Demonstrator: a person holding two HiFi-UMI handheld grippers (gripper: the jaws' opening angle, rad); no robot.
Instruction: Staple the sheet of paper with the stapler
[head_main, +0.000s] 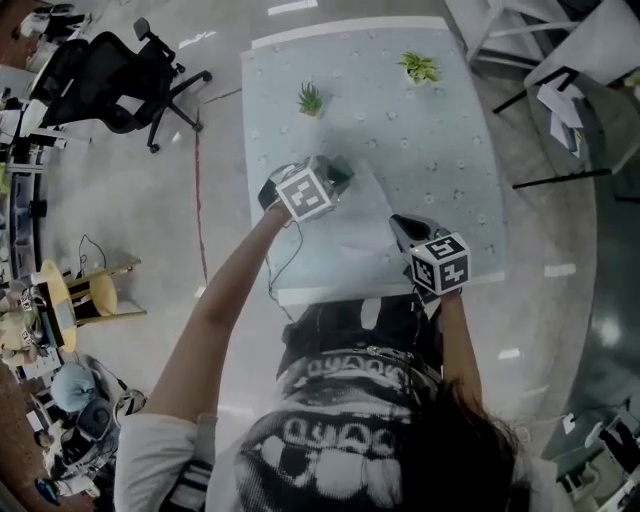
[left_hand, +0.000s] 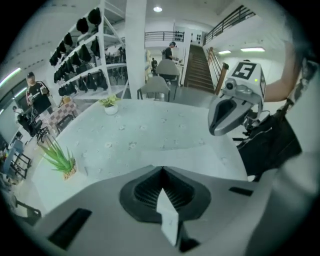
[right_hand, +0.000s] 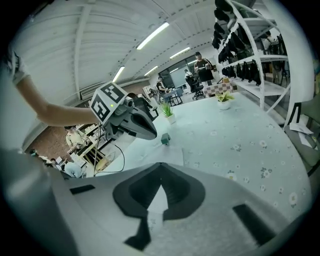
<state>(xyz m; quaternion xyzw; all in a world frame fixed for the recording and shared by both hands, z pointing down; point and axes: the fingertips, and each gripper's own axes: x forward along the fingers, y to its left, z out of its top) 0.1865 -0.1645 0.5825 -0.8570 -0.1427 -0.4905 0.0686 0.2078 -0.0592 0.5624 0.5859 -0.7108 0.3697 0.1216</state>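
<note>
The white sheet of paper (head_main: 365, 215) spans the near part of the table between my two grippers. My left gripper (head_main: 335, 180) is shut on its left edge; in the left gripper view a wedge of paper (left_hand: 168, 216) sticks up between the closed jaws (left_hand: 162, 170). My right gripper (head_main: 405, 232) is shut on the sheet's near right edge, and the right gripper view shows paper (right_hand: 154, 202) pinched at the jaws (right_hand: 160, 165). A small green stapler (right_hand: 165, 139) stands on the table just beyond the left gripper (right_hand: 135, 122), by the sheet's far edge.
The table (head_main: 440, 150) has a pale flowered cloth. Two small potted plants (head_main: 310, 98) (head_main: 420, 67) stand at its far side. A black office chair (head_main: 120, 80) is on the floor to the left. A cable hangs off the table's near left corner.
</note>
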